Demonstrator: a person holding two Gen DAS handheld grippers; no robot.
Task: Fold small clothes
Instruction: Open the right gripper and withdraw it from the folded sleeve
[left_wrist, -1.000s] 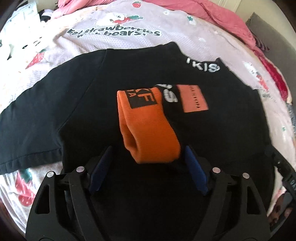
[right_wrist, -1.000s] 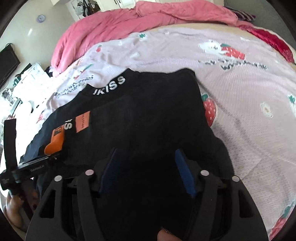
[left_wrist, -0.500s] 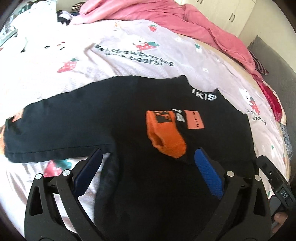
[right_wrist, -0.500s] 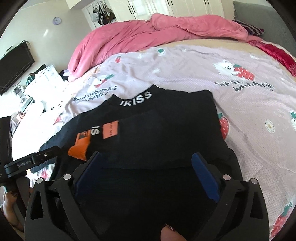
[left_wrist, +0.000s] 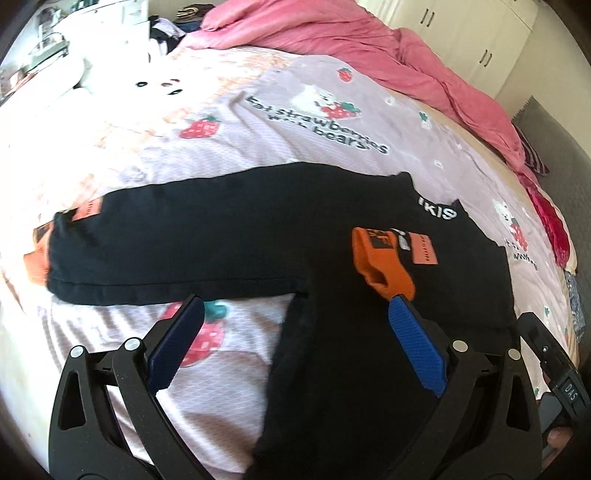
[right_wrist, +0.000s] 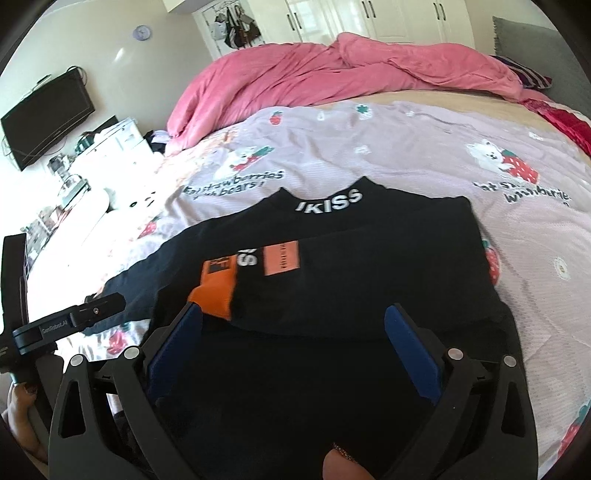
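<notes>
Where the lilac bedsheet printed with strawberries and bears (right_wrist: 406, 158) covers the bed: black long-sleeved knit top with white collar lettering (right_wrist: 369, 258), laid flat, one sleeve folded across the chest, its orange ribbed cuff (right_wrist: 216, 291) lying on the black front beside a salmon rectangular patch (right_wrist: 281, 257). Other sleeve (left_wrist: 177, 236) stretched out sideways over the sheet, orange cuff at its far end. Left gripper (left_wrist: 291, 314): blue-padded fingers (left_wrist: 417, 347) spread wide, holding nothing, above the hem side. Right gripper (right_wrist: 291, 317): fingers (right_wrist: 410, 339) likewise wide apart, empty, over the lower body. Crumpled pink duvet (right_wrist: 332, 70) heaped at the far end.
</notes>
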